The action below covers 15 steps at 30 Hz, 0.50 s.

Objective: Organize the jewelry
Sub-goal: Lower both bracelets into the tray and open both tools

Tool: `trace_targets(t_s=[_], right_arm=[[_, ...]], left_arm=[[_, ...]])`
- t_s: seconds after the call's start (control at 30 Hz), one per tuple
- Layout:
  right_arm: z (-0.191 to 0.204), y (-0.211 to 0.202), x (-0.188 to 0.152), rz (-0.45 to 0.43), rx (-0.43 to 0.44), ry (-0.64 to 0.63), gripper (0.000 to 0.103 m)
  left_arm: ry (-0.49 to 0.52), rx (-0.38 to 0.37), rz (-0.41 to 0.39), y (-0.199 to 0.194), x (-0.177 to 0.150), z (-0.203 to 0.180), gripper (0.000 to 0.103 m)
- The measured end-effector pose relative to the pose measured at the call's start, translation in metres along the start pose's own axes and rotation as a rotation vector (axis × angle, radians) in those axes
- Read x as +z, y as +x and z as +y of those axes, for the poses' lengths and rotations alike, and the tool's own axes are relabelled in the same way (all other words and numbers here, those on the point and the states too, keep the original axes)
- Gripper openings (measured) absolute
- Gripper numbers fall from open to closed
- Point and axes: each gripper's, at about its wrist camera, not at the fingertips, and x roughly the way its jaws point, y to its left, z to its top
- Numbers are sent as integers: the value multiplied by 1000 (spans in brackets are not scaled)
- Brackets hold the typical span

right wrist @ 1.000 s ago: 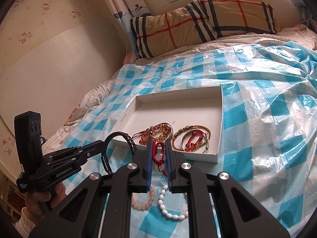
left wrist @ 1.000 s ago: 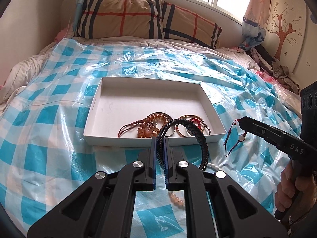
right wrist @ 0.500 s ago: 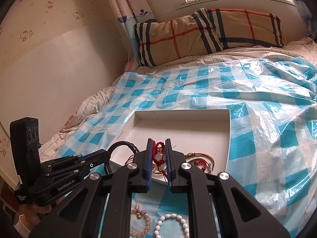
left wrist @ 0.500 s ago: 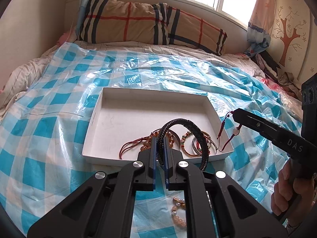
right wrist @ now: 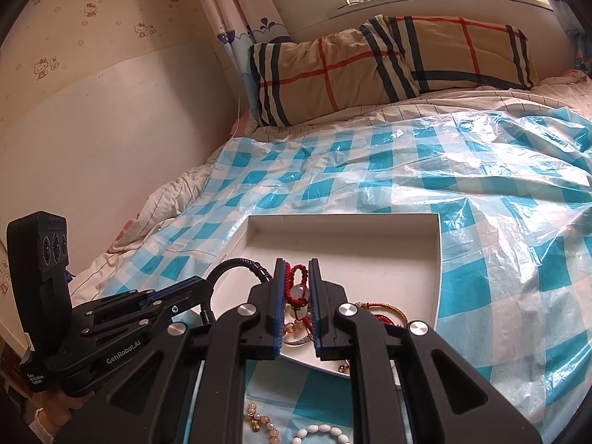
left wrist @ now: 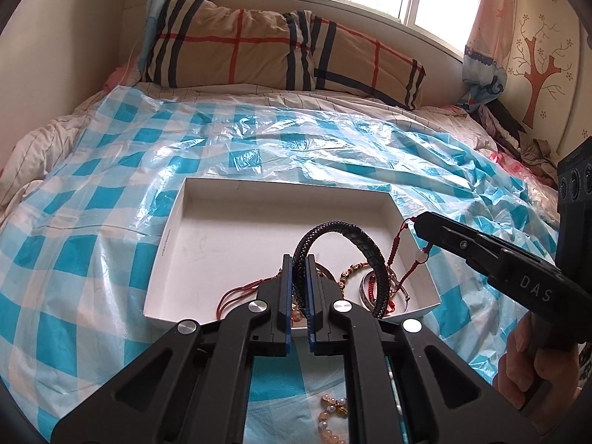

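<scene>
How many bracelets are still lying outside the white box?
2 visible: a peach bead bracelet and a white bead bracelet, both on the checkered sheet below the grippers. Others may be hidden.

Left gripper (left wrist: 299, 259) tilted downward, jaws clamped on a black braided bracelet (left wrist: 344, 236) that arcs up and to the right. Right gripper (right wrist: 297, 264) likewise angled down, jaws pinched on a red cord bracelet (right wrist: 298, 288). Both held side by side, tips close together. Hand (left wrist: 518, 366) wrapped around the right handle.
</scene>
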Motion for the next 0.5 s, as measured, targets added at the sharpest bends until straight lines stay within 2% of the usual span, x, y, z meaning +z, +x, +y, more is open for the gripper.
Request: trace_targets(t_s=[0.1,0.2,0.5], right_arm=[[0,4,0,8,-3,-3,13],[-3,9,-1,13,-13,11,24],[-8,-2,-5,17,-17,27,24]], left_arm=[[0,6,2,1,0,0,6],[-11,25,21,12,-1,1,6],[-43,52,44,17,-7,14,6]])
